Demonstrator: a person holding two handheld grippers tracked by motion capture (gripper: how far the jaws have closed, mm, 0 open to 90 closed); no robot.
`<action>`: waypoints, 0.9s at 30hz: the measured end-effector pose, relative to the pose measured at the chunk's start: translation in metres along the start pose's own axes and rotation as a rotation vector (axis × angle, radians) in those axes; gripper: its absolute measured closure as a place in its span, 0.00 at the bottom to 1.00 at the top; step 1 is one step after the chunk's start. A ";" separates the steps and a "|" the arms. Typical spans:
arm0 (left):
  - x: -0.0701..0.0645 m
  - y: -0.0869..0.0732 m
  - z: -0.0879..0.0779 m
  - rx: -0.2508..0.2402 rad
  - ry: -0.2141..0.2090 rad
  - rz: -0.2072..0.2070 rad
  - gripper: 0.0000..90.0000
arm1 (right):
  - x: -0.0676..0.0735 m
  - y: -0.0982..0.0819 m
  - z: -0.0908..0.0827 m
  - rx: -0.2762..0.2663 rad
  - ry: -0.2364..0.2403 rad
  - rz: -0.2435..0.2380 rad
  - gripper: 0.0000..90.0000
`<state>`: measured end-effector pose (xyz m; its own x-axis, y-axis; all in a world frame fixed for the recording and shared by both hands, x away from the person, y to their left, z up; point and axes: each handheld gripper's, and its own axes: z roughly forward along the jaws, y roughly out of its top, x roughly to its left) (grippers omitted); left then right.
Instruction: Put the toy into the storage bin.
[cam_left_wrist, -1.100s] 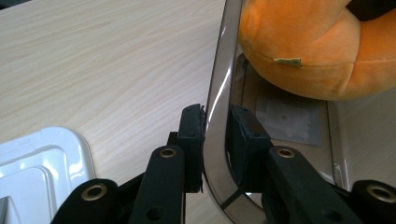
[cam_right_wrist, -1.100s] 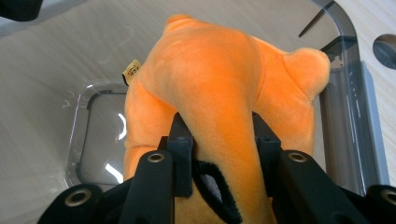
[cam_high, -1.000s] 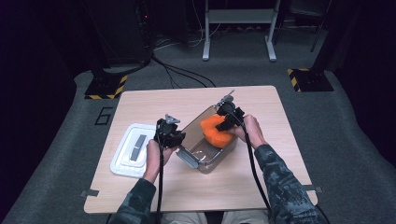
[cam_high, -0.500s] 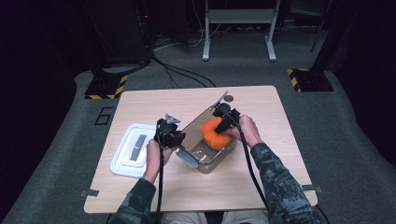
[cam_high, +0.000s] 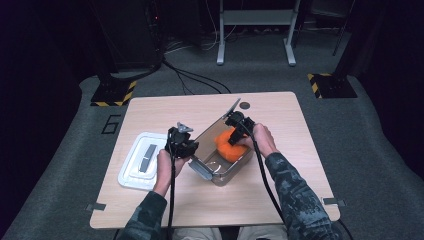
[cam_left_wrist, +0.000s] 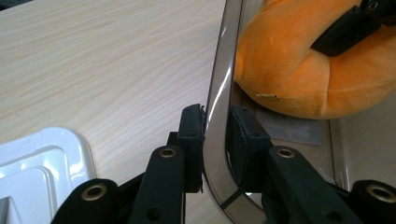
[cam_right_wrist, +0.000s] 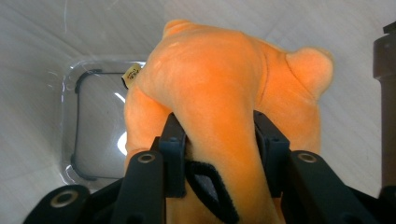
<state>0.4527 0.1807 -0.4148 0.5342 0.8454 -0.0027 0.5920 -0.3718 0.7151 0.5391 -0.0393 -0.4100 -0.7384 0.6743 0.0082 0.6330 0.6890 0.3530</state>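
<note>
in the high view a light wooden table (cam_high: 165, 107) carries a clear plastic box (cam_high: 220, 157) near its middle, set at a slant to the table edges. an orange plush toy (cam_high: 231, 145) sits in the box's far half. a white lid (cam_high: 141, 161) lies near the table's left edge, just beside the left hand. the far strip of the table and the whole right side toward the right edge are bare wood, and so is the near strip in front of the box. the left gripper (cam_high: 188, 150) sits at the box's left wall; the right gripper (cam_high: 239, 127) comes over the box's far end, down onto the toy.

in the left gripper view the two black jaws stand narrow, one outside and one inside the box wall (cam_left_wrist: 219, 88), pads pressed on the clear plastic, so the wall is pinched between them. bare table (cam_left_wrist: 102, 60) runs left of the wall, with a corner of the lid (cam_left_wrist: 42, 163) at the lower left. inside the box the toy (cam_left_wrist: 299, 70) rests on the floor, close to the wall, with the other gripper's black jaw lying across its top.

in the right gripper view the jaws straddle a fold of the toy (cam_right_wrist: 219, 88), pads sunk into the plush on both sides. they have just been opening a little, yet the plush is squeezed between them. the box's clear floor (cam_right_wrist: 93, 126) shows to the left of the toy.
</note>
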 end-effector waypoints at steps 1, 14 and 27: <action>0.000 0.000 0.000 0.002 0.000 0.002 0.84 | 0.000 0.000 0.000 -0.002 0.002 0.001 0.66; -0.002 0.002 0.001 0.017 0.016 0.001 0.82 | 0.007 -0.004 -0.021 -0.129 0.001 -0.014 0.26; 0.000 0.005 0.004 0.030 0.020 -0.044 0.52 | 0.002 -0.039 -0.075 -0.293 -0.032 -0.002 0.03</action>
<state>0.4580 0.1774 -0.4136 0.4951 0.8686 -0.0192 0.6327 -0.3453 0.6931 0.4955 -0.0849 -0.3539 -0.7292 0.6840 -0.0205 0.5337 0.5873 0.6084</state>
